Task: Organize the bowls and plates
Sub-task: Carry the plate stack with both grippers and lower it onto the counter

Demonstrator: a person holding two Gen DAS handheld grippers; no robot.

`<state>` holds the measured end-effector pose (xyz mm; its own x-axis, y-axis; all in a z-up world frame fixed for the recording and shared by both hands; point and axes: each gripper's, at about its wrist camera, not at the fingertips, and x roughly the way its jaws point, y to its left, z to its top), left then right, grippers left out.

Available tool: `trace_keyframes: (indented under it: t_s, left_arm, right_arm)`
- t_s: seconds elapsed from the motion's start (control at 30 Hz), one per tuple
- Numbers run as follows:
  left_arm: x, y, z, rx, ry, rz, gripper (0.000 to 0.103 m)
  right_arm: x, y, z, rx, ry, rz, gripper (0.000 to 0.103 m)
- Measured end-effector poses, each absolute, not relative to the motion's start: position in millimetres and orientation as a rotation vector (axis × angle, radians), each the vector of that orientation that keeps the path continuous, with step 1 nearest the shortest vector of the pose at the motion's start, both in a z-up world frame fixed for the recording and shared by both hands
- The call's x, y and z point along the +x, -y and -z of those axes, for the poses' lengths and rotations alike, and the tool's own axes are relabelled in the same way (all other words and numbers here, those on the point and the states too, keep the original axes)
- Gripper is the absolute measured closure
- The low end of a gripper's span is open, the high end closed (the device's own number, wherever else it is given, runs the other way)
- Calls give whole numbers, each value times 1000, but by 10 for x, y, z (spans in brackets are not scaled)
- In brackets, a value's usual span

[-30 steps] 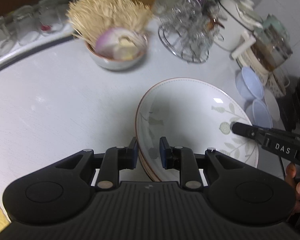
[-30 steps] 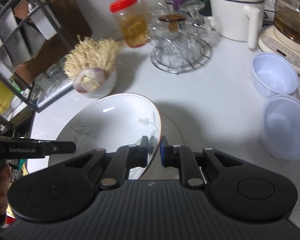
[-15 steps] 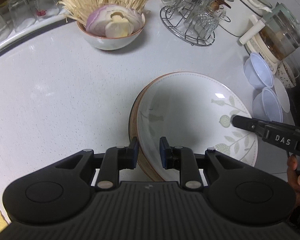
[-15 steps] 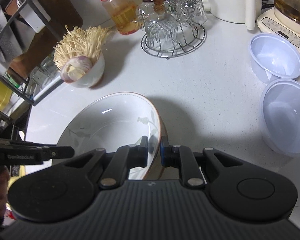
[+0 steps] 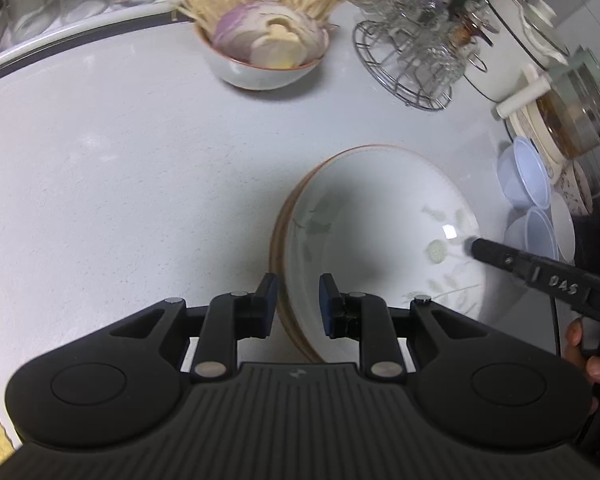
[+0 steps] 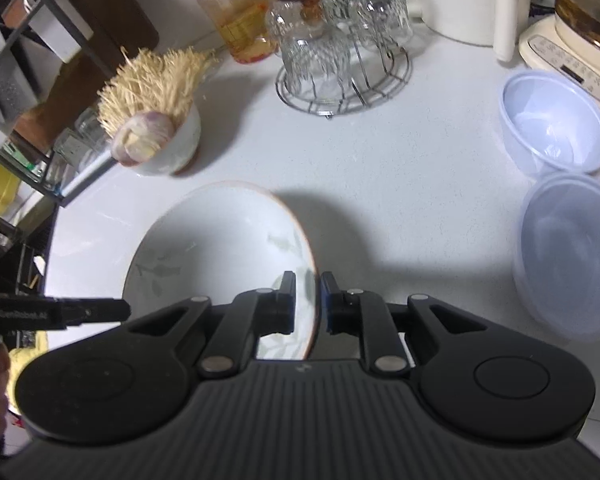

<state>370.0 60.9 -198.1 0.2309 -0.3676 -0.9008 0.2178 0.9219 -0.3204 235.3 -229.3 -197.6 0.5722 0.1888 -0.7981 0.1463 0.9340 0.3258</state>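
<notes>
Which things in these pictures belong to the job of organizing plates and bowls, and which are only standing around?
Part of the job:
- stacked leaf-pattern plates
- left gripper, on their rim
- right gripper, on the opposite rim

Only standing around:
- bowl of onion and mushrooms
- wire rack of glasses
- red-lidded jar
- clear plastic containers
- white kettle

My left wrist camera sits just behind the left gripper (image 5: 298, 304), looking steeply down along its fingers at the counter (image 5: 120, 184) from close above. My right wrist camera does the same behind the right gripper (image 6: 307, 304), tilted down toward the counter's back. Both views share the plate (image 5: 380, 232), the onion bowl (image 5: 260, 60), the glass rack (image 5: 404, 64) and the plastic tubs (image 6: 552, 120). Each view catches the other gripper at its edge.
</notes>
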Motion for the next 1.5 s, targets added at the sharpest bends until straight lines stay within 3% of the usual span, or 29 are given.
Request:
trace_keyframes:
  t_s: [0.07,0.1,0.13,0.33,0.57,0.63,0.8,0.97,1.5]
  left_arm:
    - [3682,-655,1944,-148,-1261,389,77]
    - [3673,-673,1920,-154,-1251,384,76]
    - [3668,-684,1902,-157,-1243,375,76]
    - [3694,-683,2005,-177,-1246,321,67]
    - [3690,-623,2227,-231,-1274,288,67]
    - [3688,-620,2275,-255,-1274,286,67]
    - [3678,-579,2354,-275,-1270,281,68]
    - [3695,-572,2381,-297,-1264,293,73]
    - [3418,-1040,2326,-303,-1270,211,73]
  right_arm:
    - [2382,2313,1958,372,-957,-18,77]
    - [2392,2330,1960,372,-953,-11,61]
    - [2396,2348,1966,377,-945,-11,52]
    - [2451,2354,2063,397,-954,-79,53]
    - [2535,2312,2235,406,-984,-120,58]
    - [2557,2337,2280,423,-989,-133,65]
    - [2599,2437,2413,536,-1025,-149,72]
    - [2576,2460,2426,561,-1022,-163,71]
    - [2681,1997,2401,461,-1112,-290,70]
